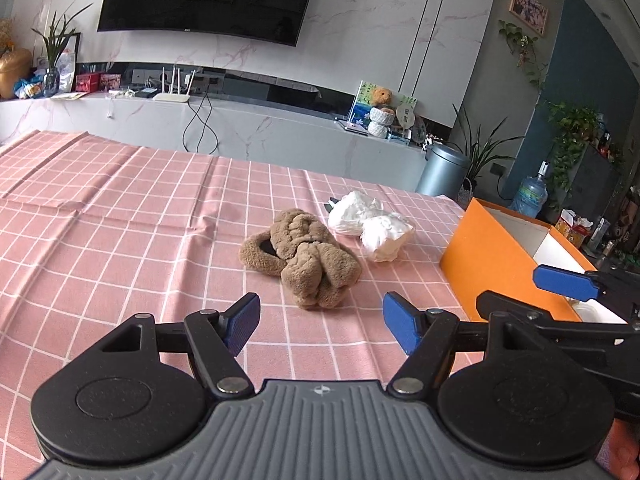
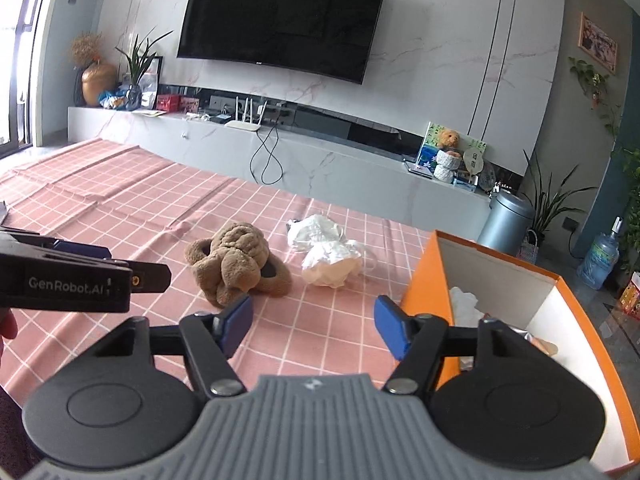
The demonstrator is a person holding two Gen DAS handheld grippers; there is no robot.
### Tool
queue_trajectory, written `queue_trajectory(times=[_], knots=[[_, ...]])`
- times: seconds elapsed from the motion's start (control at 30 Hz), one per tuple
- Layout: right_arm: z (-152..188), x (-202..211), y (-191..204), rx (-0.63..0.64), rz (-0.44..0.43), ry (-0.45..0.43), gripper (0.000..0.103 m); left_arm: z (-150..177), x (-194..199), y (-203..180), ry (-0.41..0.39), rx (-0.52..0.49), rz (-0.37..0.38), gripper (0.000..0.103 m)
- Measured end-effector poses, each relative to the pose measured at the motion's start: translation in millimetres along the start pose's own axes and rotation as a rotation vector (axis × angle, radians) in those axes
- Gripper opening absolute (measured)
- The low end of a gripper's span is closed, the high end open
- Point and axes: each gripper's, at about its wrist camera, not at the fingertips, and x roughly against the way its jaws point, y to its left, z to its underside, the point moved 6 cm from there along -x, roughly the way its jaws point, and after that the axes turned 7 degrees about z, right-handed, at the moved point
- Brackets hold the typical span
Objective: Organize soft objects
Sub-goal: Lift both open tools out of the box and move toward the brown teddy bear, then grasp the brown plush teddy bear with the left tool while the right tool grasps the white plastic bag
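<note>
White cloth (image 2: 464,304) inside orange box (image 2: 424,280), right-view only

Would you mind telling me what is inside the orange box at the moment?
The orange box holds crumpled white soft items and something peach-coloured. The right tongs and the near wall cover the rest.

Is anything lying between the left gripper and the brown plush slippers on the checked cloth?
Nothing visible. Only bare pink cloth lies between the open left gripper and the brown slippers.
</note>
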Motion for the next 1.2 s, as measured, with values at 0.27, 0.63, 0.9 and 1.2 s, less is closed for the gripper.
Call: queue_trajectory(times=[0.27,0.63,0.9,1.2], knots=[[-5.3,-39.5,15.6,0.032,-0.003,0.066,0.043,-5.0,-16.5,19.0,0.006,0.066,-0.003,0.082],[-15.0,-101.7,26.3,0.038,0.007,0.132,0.028,-15.8,-49.5,31.5,0.022,0.109,0.021,0.085],[-14.9,-138.9,30.7,0.007,-0.011,0.179,0.025,-30.5,-79.8,32.0,0.045,0.18,0.035,0.086],[-13.4,-165.7,42.0,-0.007,-0.038,0.213,0.024,-34.4,-115.7,23.3,0.136,0.14,-0.016,0.086]])
